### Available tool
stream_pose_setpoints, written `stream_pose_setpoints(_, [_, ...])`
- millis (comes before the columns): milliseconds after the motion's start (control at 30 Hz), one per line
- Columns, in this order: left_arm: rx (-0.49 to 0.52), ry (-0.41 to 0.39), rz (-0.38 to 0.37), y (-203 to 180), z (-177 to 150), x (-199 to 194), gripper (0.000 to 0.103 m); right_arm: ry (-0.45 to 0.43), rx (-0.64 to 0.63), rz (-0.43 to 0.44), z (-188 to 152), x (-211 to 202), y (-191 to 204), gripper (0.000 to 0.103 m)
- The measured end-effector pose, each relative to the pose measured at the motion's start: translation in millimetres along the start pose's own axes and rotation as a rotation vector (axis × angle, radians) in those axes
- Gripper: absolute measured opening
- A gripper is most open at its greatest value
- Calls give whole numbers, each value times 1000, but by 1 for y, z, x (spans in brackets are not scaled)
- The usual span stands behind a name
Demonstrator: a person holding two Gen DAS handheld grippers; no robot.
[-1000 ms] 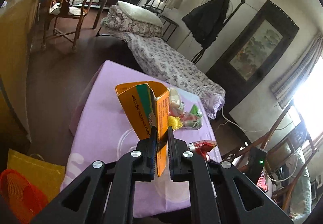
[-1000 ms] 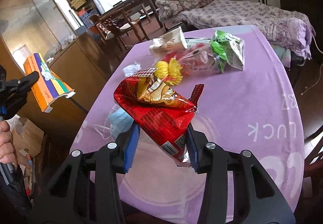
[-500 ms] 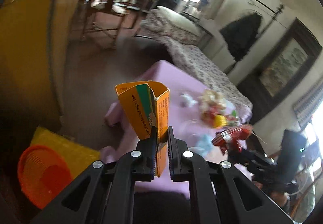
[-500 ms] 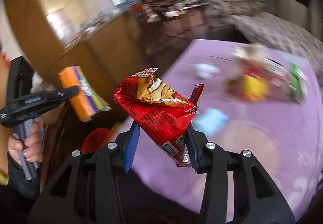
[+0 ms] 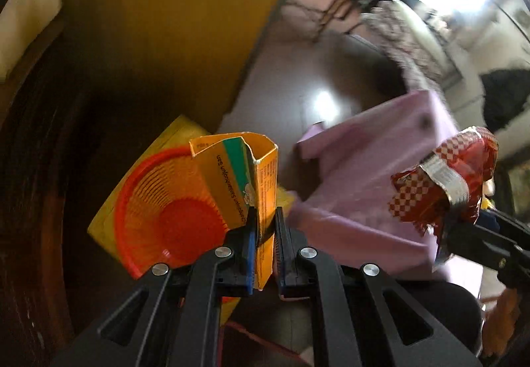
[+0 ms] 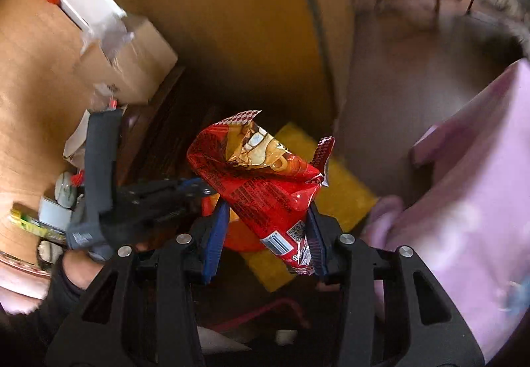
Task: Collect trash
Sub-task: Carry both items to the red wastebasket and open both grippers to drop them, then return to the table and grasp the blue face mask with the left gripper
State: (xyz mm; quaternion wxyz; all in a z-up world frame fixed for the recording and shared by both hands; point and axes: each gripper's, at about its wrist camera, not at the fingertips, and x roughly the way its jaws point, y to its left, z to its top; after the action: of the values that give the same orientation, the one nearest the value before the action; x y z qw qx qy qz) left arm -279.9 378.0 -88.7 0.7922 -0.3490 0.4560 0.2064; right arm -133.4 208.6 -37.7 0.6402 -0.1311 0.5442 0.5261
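Your left gripper (image 5: 264, 234) clamps the flattened orange cardboard carton (image 5: 246, 181) above the round orange plastic mesh basket (image 5: 169, 211), which sits on a yellow square mat (image 5: 172, 138). Your right gripper (image 6: 266, 234) grips the crumpled red foil snack bag (image 6: 265, 181) beside the purple tablecloth (image 6: 470, 201).

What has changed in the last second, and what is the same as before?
Both grippers swung away from the purple table, toward the floor beside it. The left gripper now points at the orange basket on a yellow mat, and the right gripper hangs near it. Nothing was released: the left still clamps the orange box, the right still clamps the red bag.
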Motion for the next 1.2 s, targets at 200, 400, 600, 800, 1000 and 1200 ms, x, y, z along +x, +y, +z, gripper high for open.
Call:
stream_pose_setpoints(200, [-86,57,66,41,-2,27,11,162,104,32,8,75,7,46])
stream_pose_setpoints(400, [-145,100,82,56,-2,47,11,236,171,58,11,108,2,56])
stream_pose_setpoints(600, [-189,92,96,58,-3,53,40,234,187,95,12,115,-5,62])
stream_pose_setpoints(800, [-196,69,92,56,-4,39,42,179,186,70,12,104,-15,63])
stream_pose_setpoints(1000, [-129,17,110,26,-1,15,52,-19,205,19,18,47,-27,63])
stream_pose_setpoints(1200, [1,-83,130,-32,7,-16,64,-231,229,-23,8,-46,-58,64])
